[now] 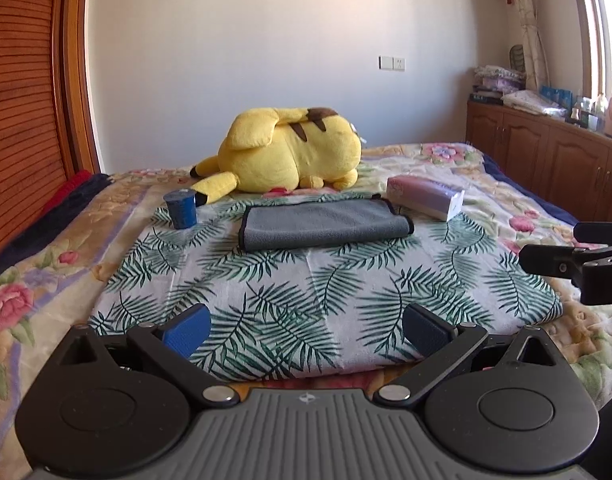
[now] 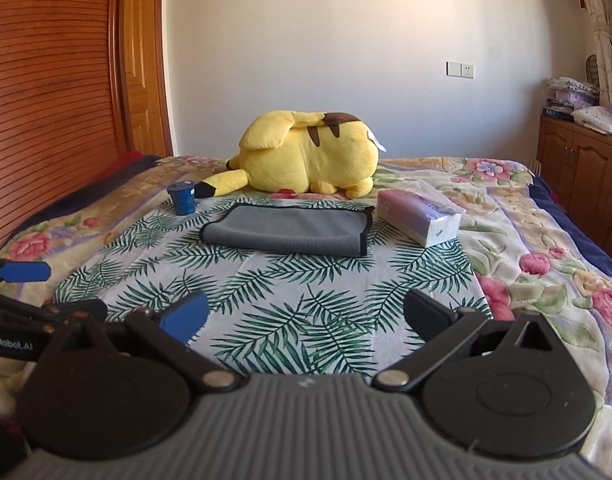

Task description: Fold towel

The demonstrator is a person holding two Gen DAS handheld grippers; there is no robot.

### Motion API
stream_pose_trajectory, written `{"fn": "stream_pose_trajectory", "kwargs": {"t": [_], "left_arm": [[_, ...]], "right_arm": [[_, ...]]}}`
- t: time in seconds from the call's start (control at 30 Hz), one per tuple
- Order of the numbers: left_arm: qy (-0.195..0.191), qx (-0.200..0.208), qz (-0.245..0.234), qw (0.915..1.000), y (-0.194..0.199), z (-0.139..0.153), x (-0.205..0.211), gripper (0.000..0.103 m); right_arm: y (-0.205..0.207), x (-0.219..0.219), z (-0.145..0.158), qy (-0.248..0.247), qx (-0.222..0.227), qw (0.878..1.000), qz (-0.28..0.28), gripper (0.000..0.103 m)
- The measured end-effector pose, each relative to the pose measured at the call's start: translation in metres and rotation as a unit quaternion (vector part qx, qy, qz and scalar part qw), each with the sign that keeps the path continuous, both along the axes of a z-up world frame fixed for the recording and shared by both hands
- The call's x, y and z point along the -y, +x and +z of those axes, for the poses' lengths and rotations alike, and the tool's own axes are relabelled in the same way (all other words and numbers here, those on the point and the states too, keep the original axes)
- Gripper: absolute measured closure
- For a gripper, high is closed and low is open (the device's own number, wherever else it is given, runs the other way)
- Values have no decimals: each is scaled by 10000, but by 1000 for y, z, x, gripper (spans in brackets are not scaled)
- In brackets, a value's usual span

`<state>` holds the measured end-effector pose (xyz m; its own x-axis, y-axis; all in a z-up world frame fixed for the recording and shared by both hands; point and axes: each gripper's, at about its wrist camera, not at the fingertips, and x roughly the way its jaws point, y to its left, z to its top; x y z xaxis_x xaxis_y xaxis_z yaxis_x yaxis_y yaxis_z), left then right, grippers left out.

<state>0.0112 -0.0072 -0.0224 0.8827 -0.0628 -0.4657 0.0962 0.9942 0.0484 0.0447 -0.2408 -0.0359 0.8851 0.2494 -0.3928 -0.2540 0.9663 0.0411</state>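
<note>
While each hand-held gripper (image 1: 306, 330) (image 2: 306, 318) gapes empty, folded grey towel (image 1: 324, 222) lies well ahead

Grey towel (image 1: 324, 226) lies folded on leaf-print cloth (image 1: 326, 300).

Each gripper, the left gripper (image 1: 306, 326) and the right gripper (image 2: 306, 318), is built from black linkage arms with silver pivot screws, round black discs, a ribbed grey body and blue-padded fingers (image 1: 187, 330).
</note>
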Motion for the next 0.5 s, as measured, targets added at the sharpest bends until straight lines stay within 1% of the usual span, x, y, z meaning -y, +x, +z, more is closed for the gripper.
{"fn": "stream_pose_trajectory", "kwargs": {"t": [0.23, 0.5], "left_arm": [[28, 269, 89, 9996, -7, 6, -1, 16], [97, 447, 150, 9988, -10, 10, -1, 16]], "right_arm": [[-4, 2, 2, 0, 160, 9999, -37, 0], [-5, 7, 3, 81, 267, 9995, -128, 0]]}}
